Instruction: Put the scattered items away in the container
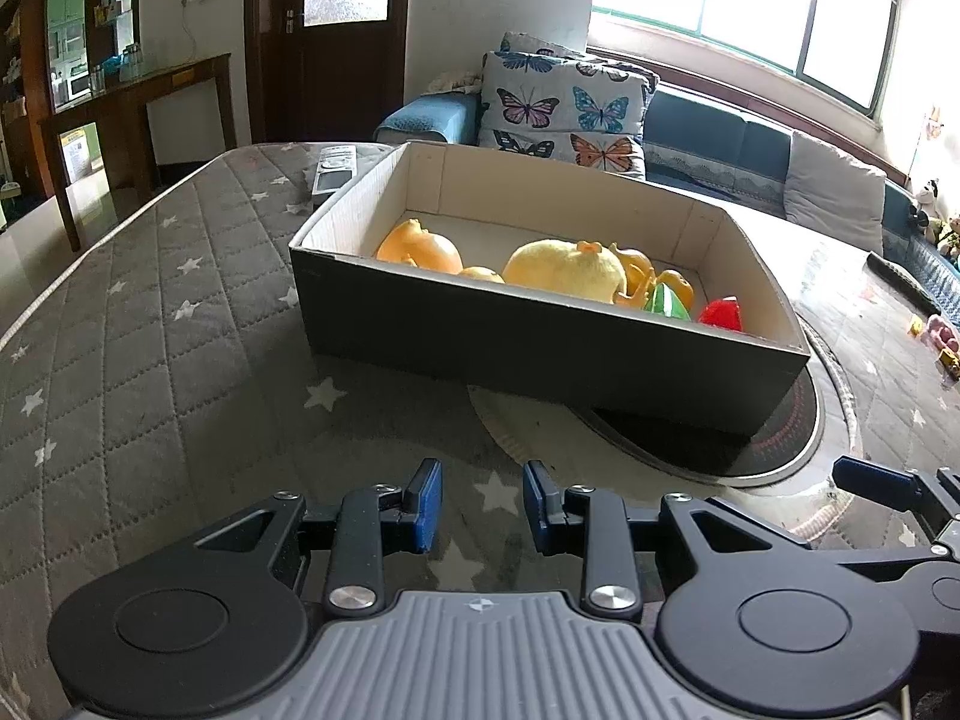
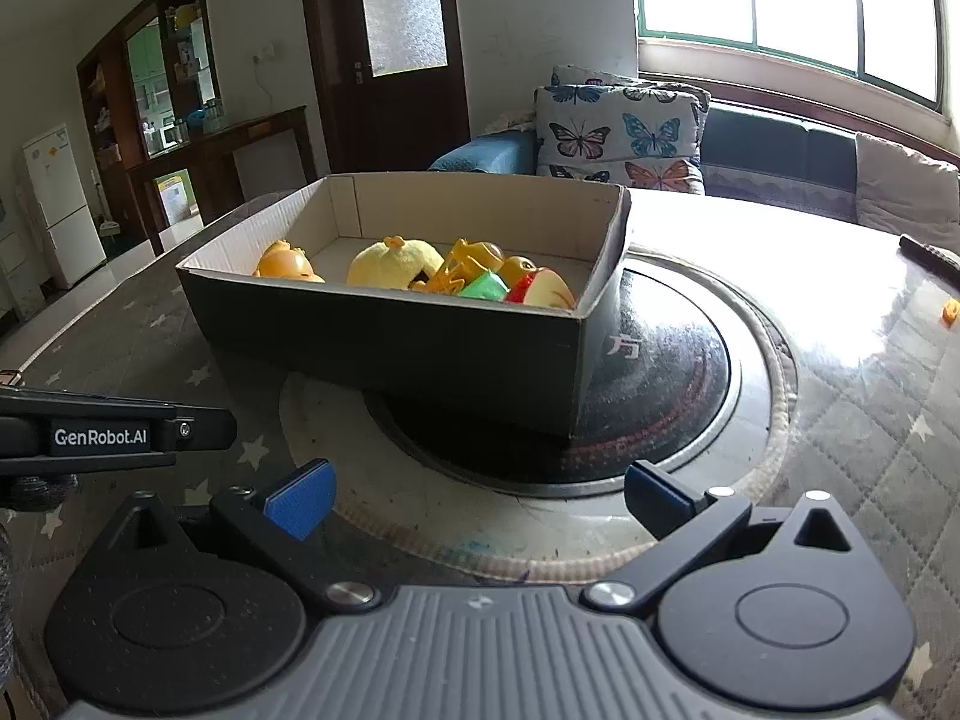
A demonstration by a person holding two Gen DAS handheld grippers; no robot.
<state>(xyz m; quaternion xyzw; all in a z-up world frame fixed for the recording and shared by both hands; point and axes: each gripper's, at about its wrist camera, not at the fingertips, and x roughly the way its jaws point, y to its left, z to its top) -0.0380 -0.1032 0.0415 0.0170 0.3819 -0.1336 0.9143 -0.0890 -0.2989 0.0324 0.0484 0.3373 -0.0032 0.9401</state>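
Observation:
A dark cardboard box sits on the table, partly over a round black hob. It holds a yellow plush chick, orange plastic toys, a green piece and a red piece. My left gripper is near the table's front, short of the box, jaws partly apart and empty. My right gripper is wide open and empty, in front of the box. Part of the right gripper shows in the left wrist view.
A grey remote lies behind the box at the left. A black remote and a small orange piece lie at the far right. Small toys lie at the table's right. The round hob is set into the quilted star table cover. A sofa stands behind.

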